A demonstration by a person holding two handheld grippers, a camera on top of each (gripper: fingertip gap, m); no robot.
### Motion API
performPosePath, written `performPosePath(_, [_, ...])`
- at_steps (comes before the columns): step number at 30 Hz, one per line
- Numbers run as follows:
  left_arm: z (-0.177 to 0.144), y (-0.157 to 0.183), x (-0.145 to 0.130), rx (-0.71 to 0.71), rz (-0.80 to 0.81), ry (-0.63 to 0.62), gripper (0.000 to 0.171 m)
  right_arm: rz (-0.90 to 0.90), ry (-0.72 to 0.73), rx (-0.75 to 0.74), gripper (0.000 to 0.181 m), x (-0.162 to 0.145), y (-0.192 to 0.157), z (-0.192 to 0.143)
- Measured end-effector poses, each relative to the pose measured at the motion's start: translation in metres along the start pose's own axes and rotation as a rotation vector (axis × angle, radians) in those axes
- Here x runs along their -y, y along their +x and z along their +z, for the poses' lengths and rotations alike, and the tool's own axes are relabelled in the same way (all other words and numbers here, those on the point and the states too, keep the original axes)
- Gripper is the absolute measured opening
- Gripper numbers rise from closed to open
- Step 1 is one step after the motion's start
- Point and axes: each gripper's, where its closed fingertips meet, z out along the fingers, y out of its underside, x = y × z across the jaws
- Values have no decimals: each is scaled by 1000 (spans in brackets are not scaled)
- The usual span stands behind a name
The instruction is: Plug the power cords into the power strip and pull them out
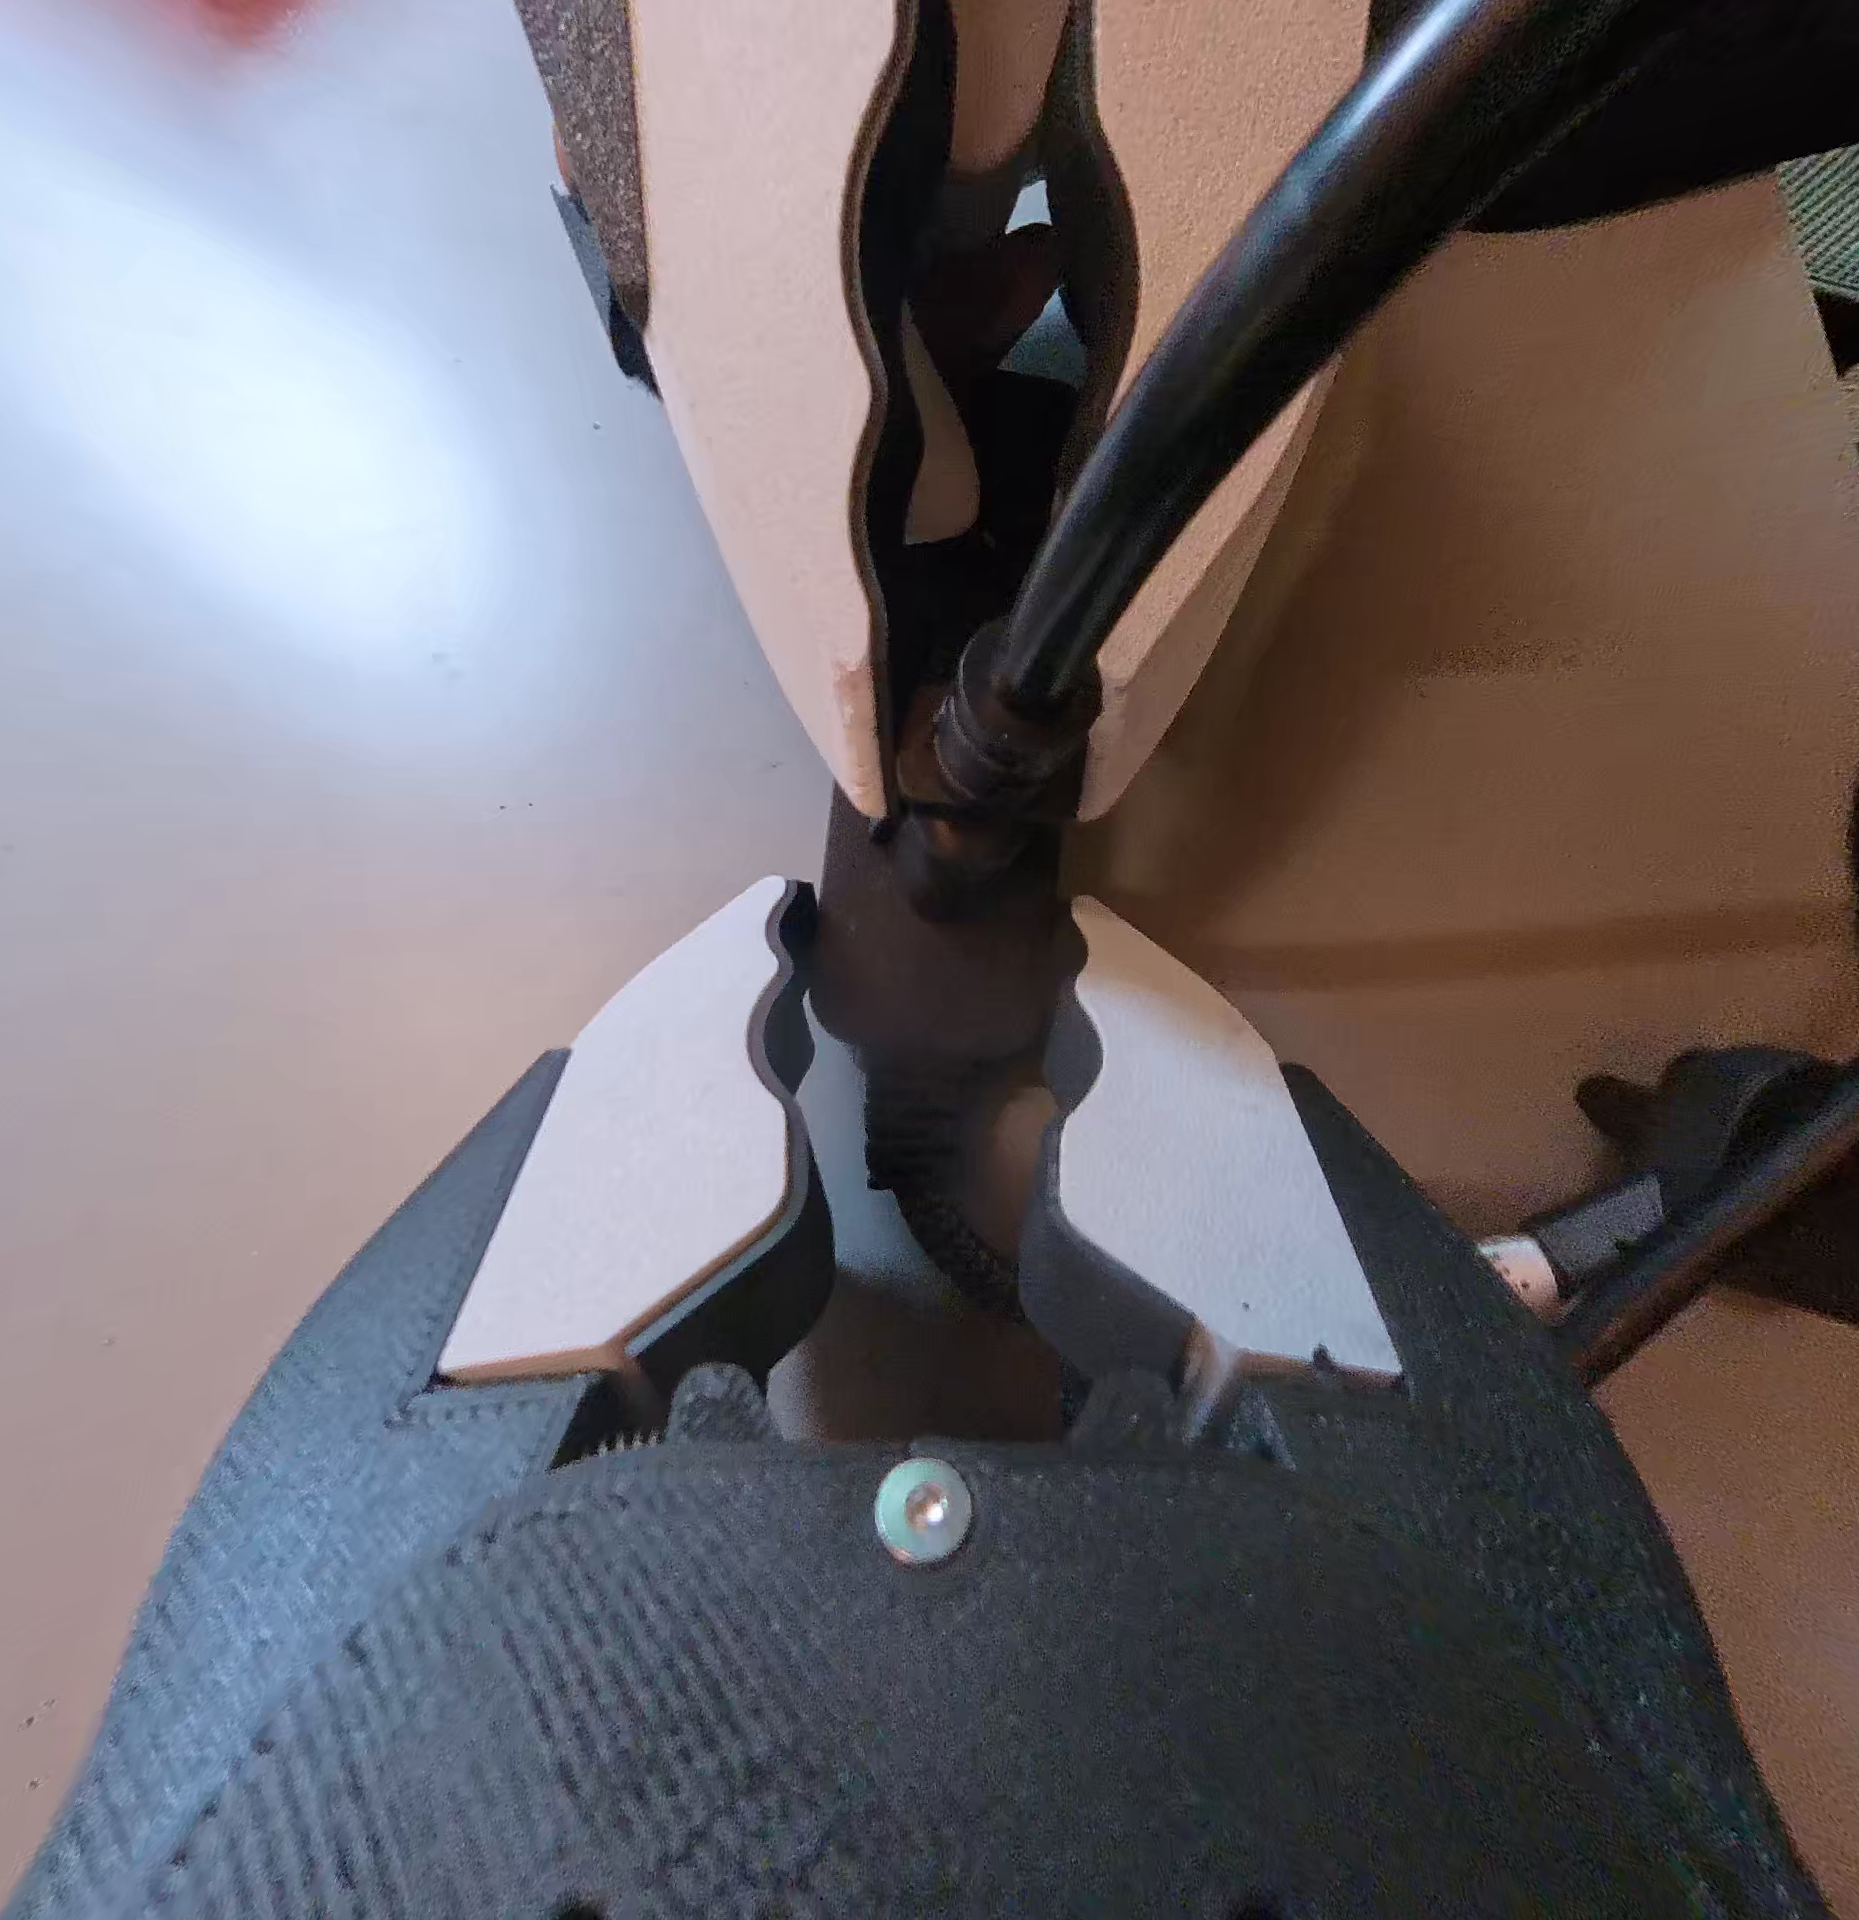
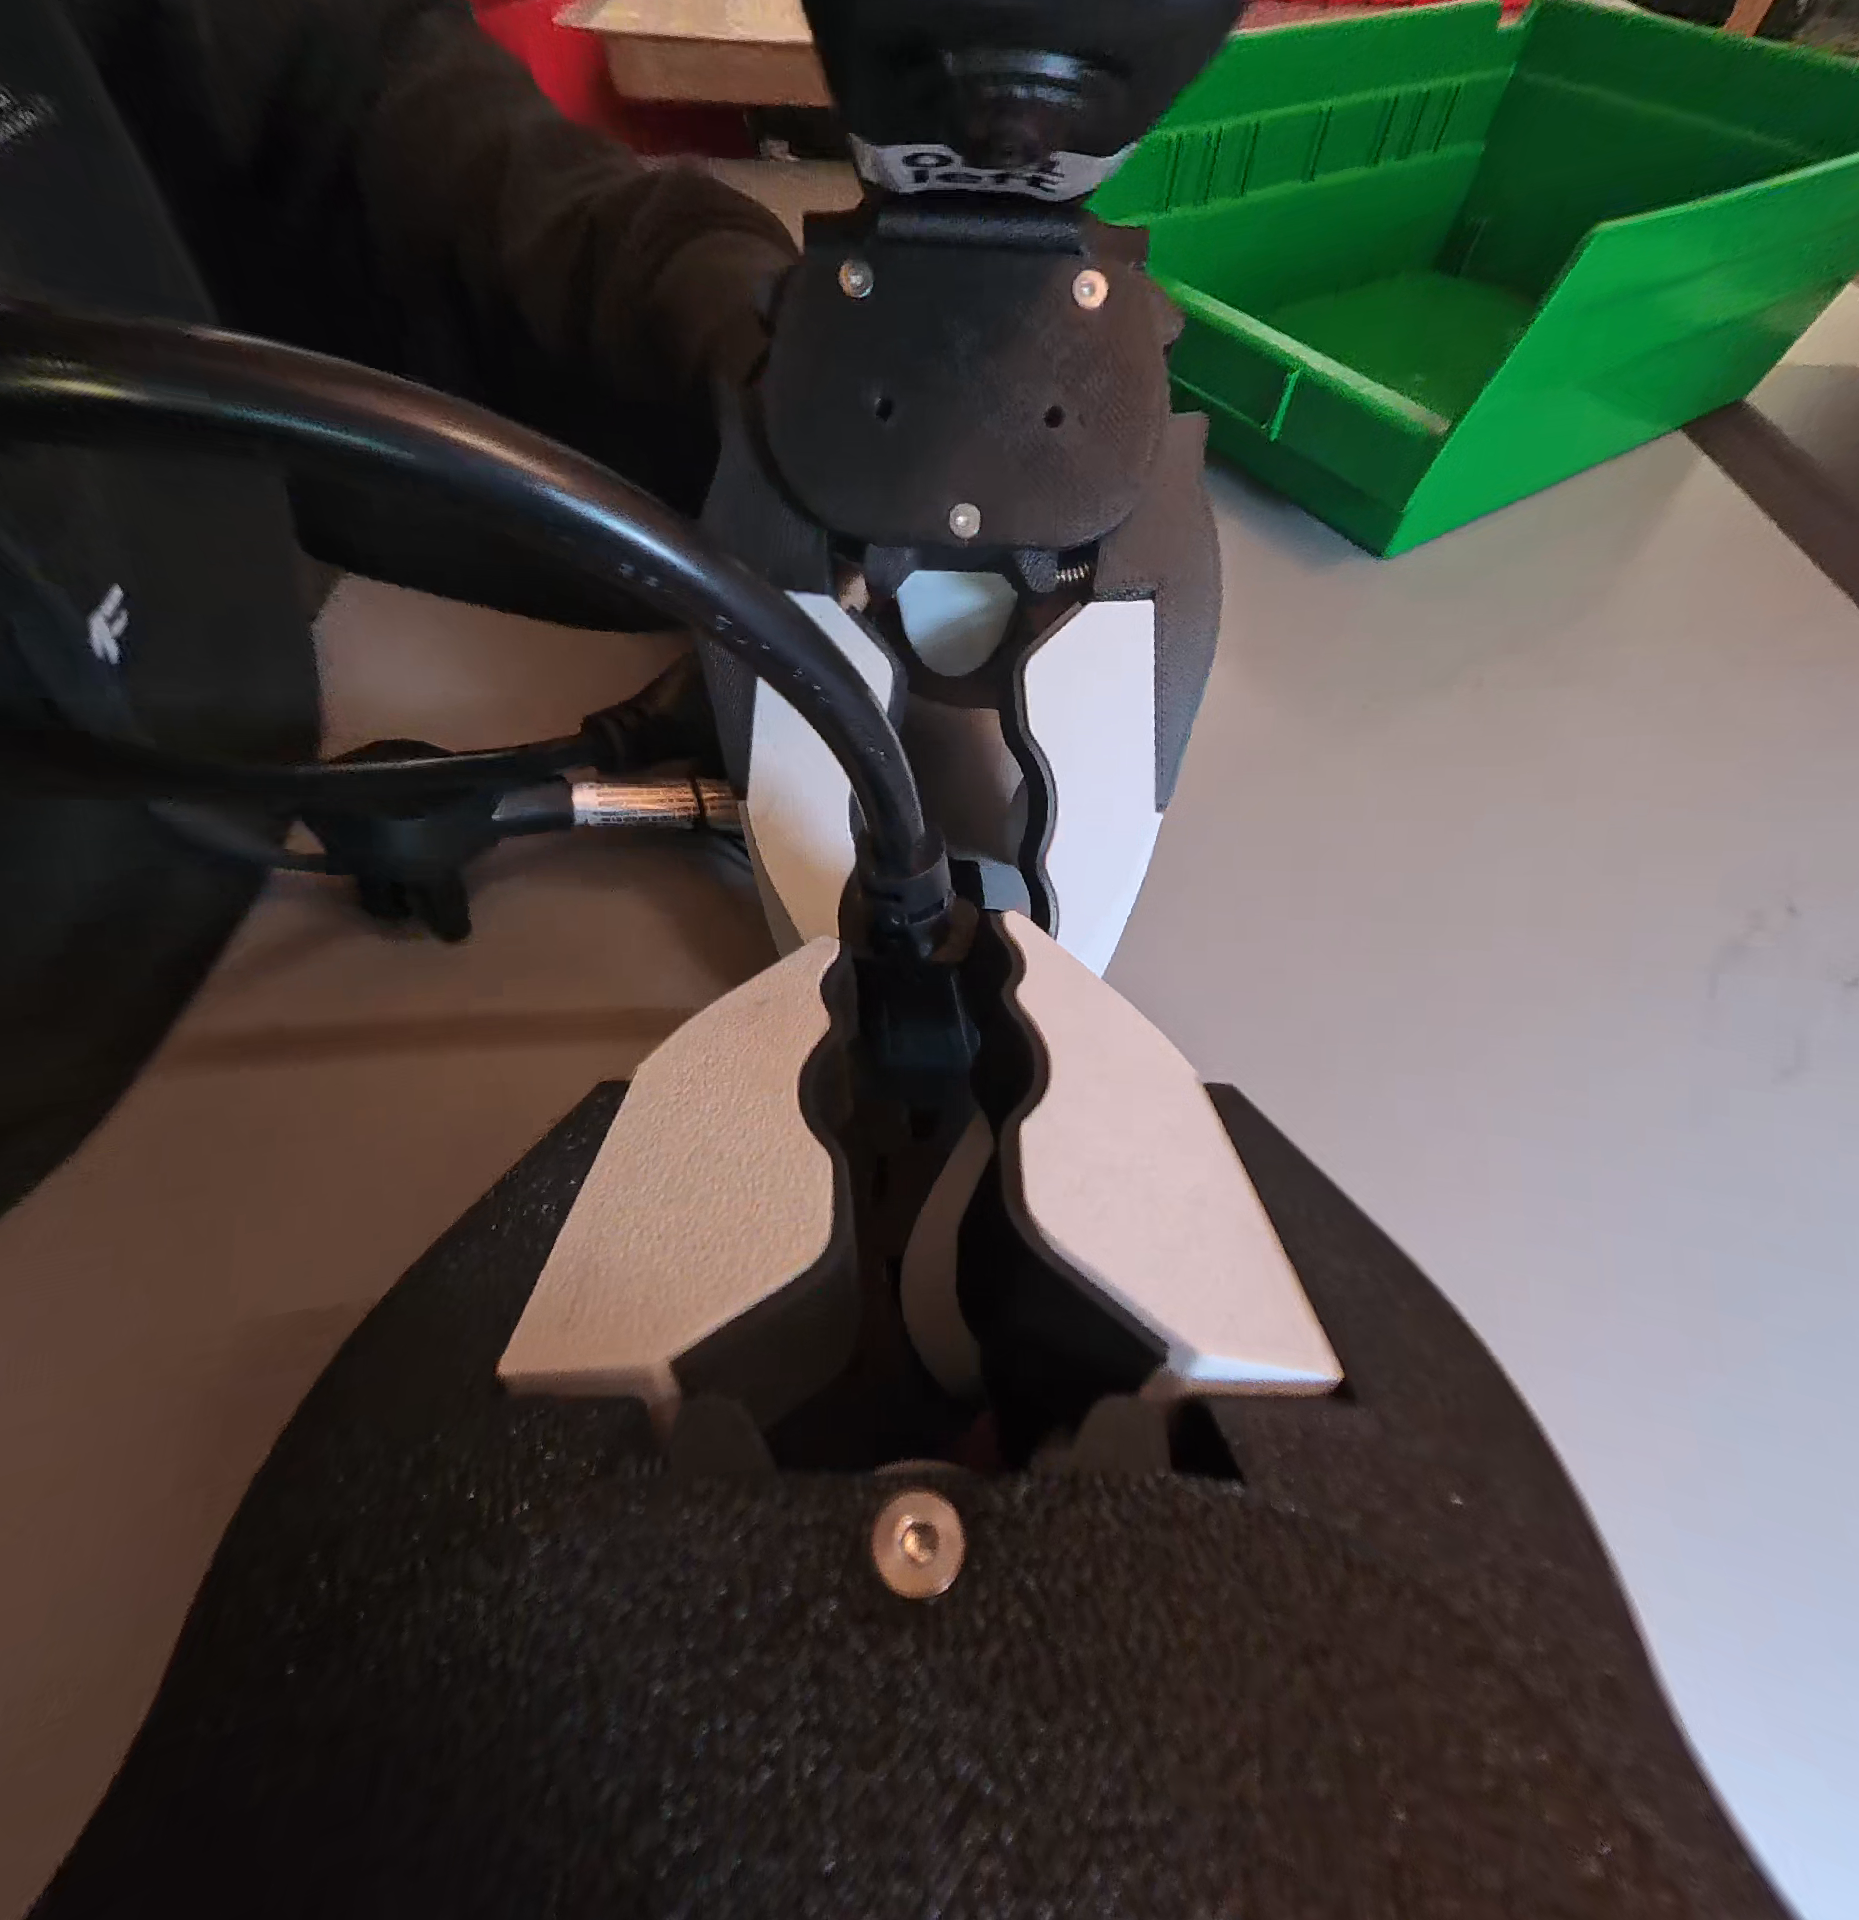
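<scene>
In the left wrist view, my left gripper point(image 1: 930, 914) is shut on a black socket body point(image 1: 935, 982). It has a ribbed collar and a braided cord point(image 1: 972, 1236) that runs back between the fingers. My right gripper point(image 1: 972, 805) comes in from the top, tip to tip with the left. In the right wrist view, the right gripper point(image 2: 920, 940) is shut on a black plug point(image 2: 909, 1029). The plug's thick black power cord point(image 2: 592, 520) arcs up and away to the left. The left gripper point(image 2: 966, 883) faces it. The joint between plug and socket is hidden by the fingers.
A green plastic bin point(image 2: 1527, 260) stands at the back right on the pale table point(image 2: 1527, 935). A person's dark sleeve point(image 2: 385, 208) fills the left. A second cable with a metallic connector point(image 2: 644, 800) lies on the table under the thick cord.
</scene>
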Motion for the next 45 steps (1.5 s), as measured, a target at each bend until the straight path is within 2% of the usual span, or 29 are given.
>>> performPosePath(3, [2,6,5,-6,-7,32,44,118,65,50,20,-3,-1,-9])
performPosePath(6, [4,1,2,27,22,-18,45,202,51,63,21,-4,7,-5])
performPosePath(7, [3,1,2,31,31,-26,44,197,48,49,19,-3,7,-4])
performPosePath(10, [1,4,1,17,55,7,45,-47,-13,-41,21,-1,-6,-2])
performPosePath(11, [2,4,2,23,65,12,45,-53,-5,-37,21,-1,-8,-4])
performPosePath(12, [3,2,3,35,68,8,45,-2,11,-27,21,-4,-4,-6])
performPosePath(14, [4,-4,2,55,48,-20,45,208,50,-2,20,-5,11,-6])
performPosePath(16, [2,-7,0,72,42,-32,45,309,57,15,21,-6,17,-5])
performPosePath(17, [2,-6,0,68,39,-24,45,262,47,6,21,-6,15,-4])
performPosePath(20, [1,-4,0,54,55,-3,45,-38,-5,-53,22,-3,3,-4])
performPosePath(21, [1,-4,1,55,61,-1,45,-59,-3,-50,22,-3,2,-5])
performPosePath(22, [2,-5,1,61,62,-6,45,-17,4,-44,22,-3,3,-5])
performPosePath(25, [1,-8,-1,73,39,-28,44,340,47,12,22,-5,18,-4])
performPosePath(26, [1,-8,-1,74,33,-28,45,344,34,6,22,-5,18,-4])
performPosePath(28, [1,-7,-1,56,31,-15,45,183,0,-37,22,-3,13,-3])
performPosePath(30, [1,-5,0,42,34,-2,45,-89,-44,-81,23,-2,4,-4])
performPosePath(31, [2,-4,1,45,41,0,46,-138,-45,-82,23,-2,2,-5])
performPosePath(32, [2,-5,1,57,43,-7,45,-68,-28,-65,23,-2,4,-5])
performPosePath(34, [2,-8,0,79,34,-32,45,215,30,-11,23,-4,15,-5])
performPosePath(36, [1,-8,-1,80,23,-36,45,350,44,17,22,-5,18,-5])
performPosePath(37, [1,-7,-1,70,12,-30,45,371,45,20,22,-5,19,-5])
performPosePath(38, [2,-7,-1,64,11,-24,45,308,34,0,21,-4,17,-5])
performPosePath(40, [2,-7,-1,61,26,-19,46,26,-12,-65,21,0,8,-4])
performPosePath(41, [2,-7,0,66,30,-16,45,-30,-27,-74,23,-1,6,-5])
performPosePath(43, [2,-8,0,84,37,-25,45,22,1,-53,22,-1,8,-6])
performPosePath(45, [2,-10,-1,93,21,-34,45,256,37,-3,21,-3,18,-6])
